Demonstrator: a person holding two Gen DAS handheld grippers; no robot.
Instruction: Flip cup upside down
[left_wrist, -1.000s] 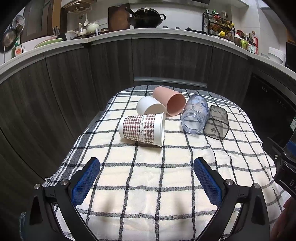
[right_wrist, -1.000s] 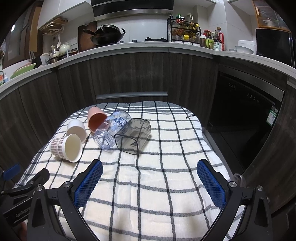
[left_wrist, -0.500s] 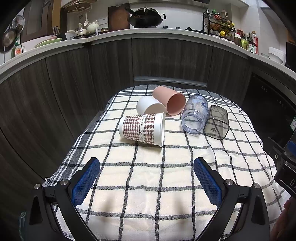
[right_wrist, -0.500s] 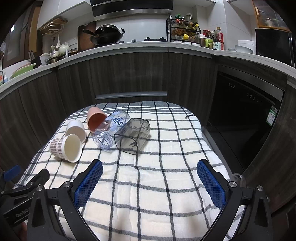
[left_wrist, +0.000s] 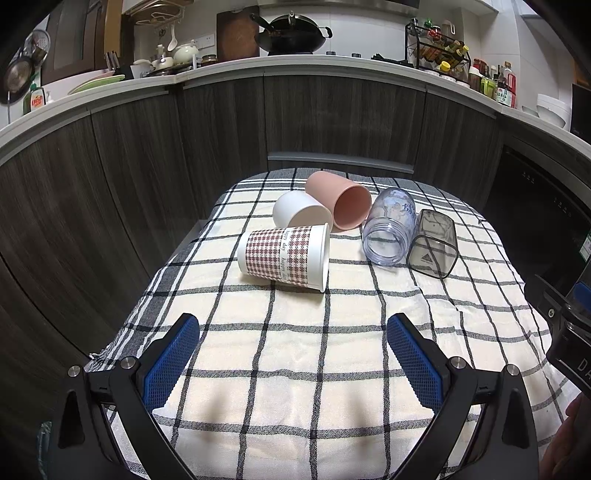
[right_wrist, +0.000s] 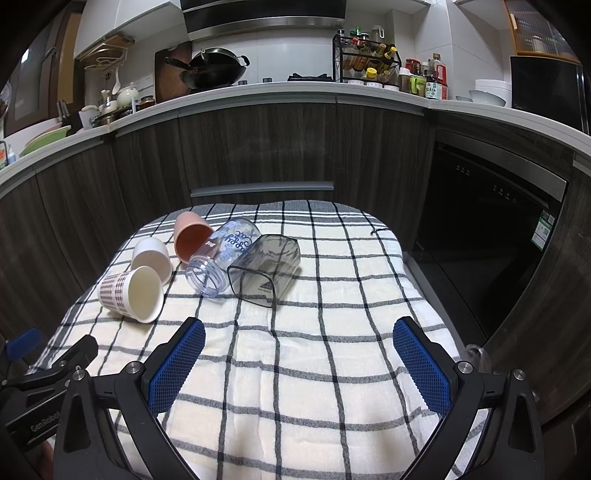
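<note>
Even indoor light is falling from above, leaving the cloth (left_wrist: 295, 369) bright and the cabinet fronts (right_wrist: 295, 147) dim. Soft shadows are lying under the cups (left_wrist: 284, 258) and near the fingers (left_wrist: 171, 354). Fisheye distortion is bending the counter (left_wrist: 295, 62) into an arc; black vignetting is filling the corners. Focus is holding sharp throughout.

the white cup (left_wrist: 300, 215) is partly hidden behind the checked cup (left_wrist: 284, 257). the words on the clear jar (left_wrist: 388, 232) are too small to read here. the right gripper (left_wrist: 570, 332) is cut off by the edge.
</note>
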